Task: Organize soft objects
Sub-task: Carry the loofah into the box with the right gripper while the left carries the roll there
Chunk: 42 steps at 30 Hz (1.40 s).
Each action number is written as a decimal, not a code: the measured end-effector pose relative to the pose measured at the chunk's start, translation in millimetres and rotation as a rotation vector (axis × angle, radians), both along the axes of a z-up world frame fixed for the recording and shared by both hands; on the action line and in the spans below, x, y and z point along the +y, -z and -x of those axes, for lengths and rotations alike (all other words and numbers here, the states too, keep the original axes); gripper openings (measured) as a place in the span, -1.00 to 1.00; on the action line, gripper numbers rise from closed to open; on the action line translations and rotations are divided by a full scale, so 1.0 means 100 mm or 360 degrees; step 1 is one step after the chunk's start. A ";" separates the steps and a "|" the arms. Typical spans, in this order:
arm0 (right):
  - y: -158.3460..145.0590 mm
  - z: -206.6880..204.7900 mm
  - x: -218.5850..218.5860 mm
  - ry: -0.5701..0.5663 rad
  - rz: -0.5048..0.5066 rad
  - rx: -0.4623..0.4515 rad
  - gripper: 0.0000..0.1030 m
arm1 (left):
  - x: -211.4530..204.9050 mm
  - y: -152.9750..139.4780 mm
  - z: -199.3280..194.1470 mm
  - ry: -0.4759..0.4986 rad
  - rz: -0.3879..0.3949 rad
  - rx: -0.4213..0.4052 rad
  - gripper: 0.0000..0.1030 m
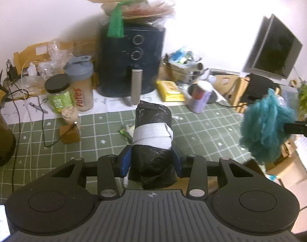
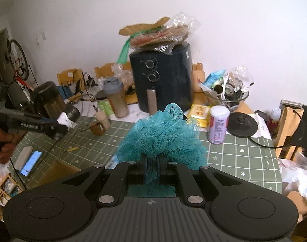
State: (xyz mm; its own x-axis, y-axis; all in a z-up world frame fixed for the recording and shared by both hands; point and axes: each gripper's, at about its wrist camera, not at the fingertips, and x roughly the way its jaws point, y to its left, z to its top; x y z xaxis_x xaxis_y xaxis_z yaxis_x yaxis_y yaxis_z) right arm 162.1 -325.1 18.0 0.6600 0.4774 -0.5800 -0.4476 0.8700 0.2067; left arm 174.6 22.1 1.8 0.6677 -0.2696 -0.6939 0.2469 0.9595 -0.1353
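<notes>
Left gripper (image 1: pixel 151 159) has its jaws clamped partway on a black roll (image 1: pixel 152 141) with a grey band round it, held off the green table (image 1: pixel 204 125), well in front of the air fryer (image 1: pixel 131 60). Over on the right, the right gripper (image 2: pixel 152 168) is pinched almost closed on a teal pouf (image 2: pixel 161 137), also held above the table.

What worries me: the roll is slick plastic and gripped near one end, so it could slide out or droop if the hand tilts. The pouf is only caught by a thin bunch of mesh, which might slip free. Plus that table is packed with a jar (image 1: pixel 58 94), a shaker (image 1: pixel 81 84) and a can (image 2: pixel 218 125), easy to knock over when setting either down.
</notes>
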 end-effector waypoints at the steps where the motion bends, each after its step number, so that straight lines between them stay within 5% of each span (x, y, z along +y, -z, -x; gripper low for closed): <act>1: -0.04 0.05 0.03 -0.0009 -0.0004 -0.0006 -0.79 | -0.02 -0.01 0.05 0.0019 0.0003 0.0000 -0.20; 19: -0.10 0.63 0.47 -0.0119 -0.0027 0.0100 -0.79 | -0.17 0.20 0.58 0.0173 0.0037 0.0118 -0.20; 42: 0.32 0.72 0.82 -0.0076 0.0115 0.0413 -0.78 | -0.29 0.49 0.76 0.0071 -0.0057 0.0307 -0.20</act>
